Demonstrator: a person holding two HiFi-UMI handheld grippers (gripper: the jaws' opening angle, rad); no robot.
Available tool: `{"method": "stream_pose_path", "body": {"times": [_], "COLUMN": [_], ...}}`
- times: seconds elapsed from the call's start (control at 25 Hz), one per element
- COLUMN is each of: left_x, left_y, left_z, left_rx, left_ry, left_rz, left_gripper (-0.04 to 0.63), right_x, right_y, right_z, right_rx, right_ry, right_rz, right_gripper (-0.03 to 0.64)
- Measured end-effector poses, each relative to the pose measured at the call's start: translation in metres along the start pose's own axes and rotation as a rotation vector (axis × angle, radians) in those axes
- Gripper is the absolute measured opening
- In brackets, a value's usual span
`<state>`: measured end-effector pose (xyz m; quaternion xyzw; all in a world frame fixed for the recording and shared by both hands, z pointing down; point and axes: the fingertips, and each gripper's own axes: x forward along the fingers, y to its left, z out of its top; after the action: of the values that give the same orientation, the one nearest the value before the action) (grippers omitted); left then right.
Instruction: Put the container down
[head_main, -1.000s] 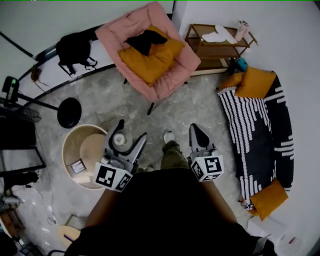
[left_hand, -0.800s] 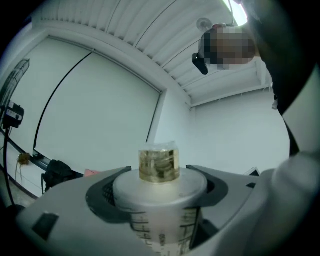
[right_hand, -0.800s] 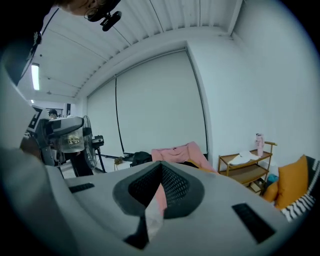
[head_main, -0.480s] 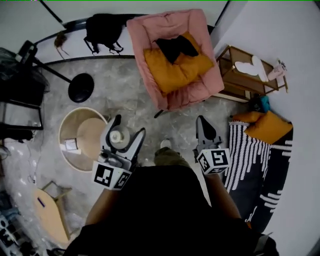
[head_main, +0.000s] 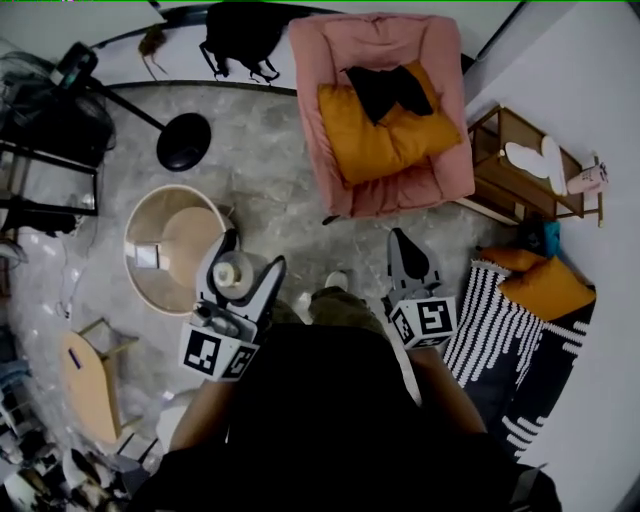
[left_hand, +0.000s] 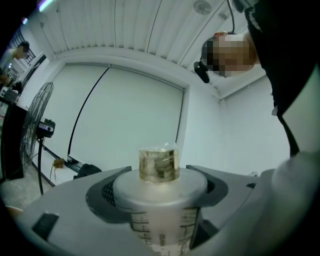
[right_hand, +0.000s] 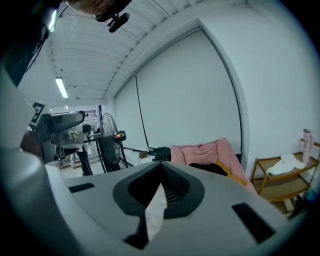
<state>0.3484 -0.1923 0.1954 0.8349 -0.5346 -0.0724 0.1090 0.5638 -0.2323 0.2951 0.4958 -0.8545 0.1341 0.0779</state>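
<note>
A grey marbled floor fills the head view; the person's dark-clothed body takes up the lower middle, one claw held out on each side. At the top stands a pink armchair with an orange cushion and a black garment on it; to the right lies a black-and-white striped rug, with a wooden shelf above it against the wall. At the left is a round, pale wooden desk with a raised rim; a black round stand base sits on the floor above it.

The left claw points away from the person, beside the desk's right edge as seen from above; its jaws are closed against the sides of the container, a translucent cup with printed measuring marks and a pale lid. In the left gripper view a small clear cap with yellowish contents stands on top of that lid; the container sits upright between the jaws, held off the floor. I cannot tell whether it hangs over the desk or just beside it.

The right claw points forward over bare floor, well apart from the left one; its jaws meet at the tips and grip nothing.
</note>
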Motion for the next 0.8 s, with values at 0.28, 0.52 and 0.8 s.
{"method": "stream_pose_path", "body": {"times": [0.28,0.52,0.8], "left_x": [-0.024,-0.090,-0.187], "left_y": [0.034,0.106,0.195], "left_z": [0.009,0.028,0.044], "left_rx": [-0.009,-0.001,0.016], "left_ry": [-0.026,-0.093,-0.129], "left_rz": [0.093,0.221,0.362], "left_gripper": [0.345,0.345,0.345], "right_x": [0.035,0.090,0.136], "right_y": [0.028,0.117,0.256], "right_z": [-0.014,-0.002,0.003], "right_rx": [-0.033,-0.156,-0.196], "right_ry": [0.057,0.060,0.056], "right_rz": [0.098,0.239,0.396], "right_gripper": [0.021,0.021,0.021]}}
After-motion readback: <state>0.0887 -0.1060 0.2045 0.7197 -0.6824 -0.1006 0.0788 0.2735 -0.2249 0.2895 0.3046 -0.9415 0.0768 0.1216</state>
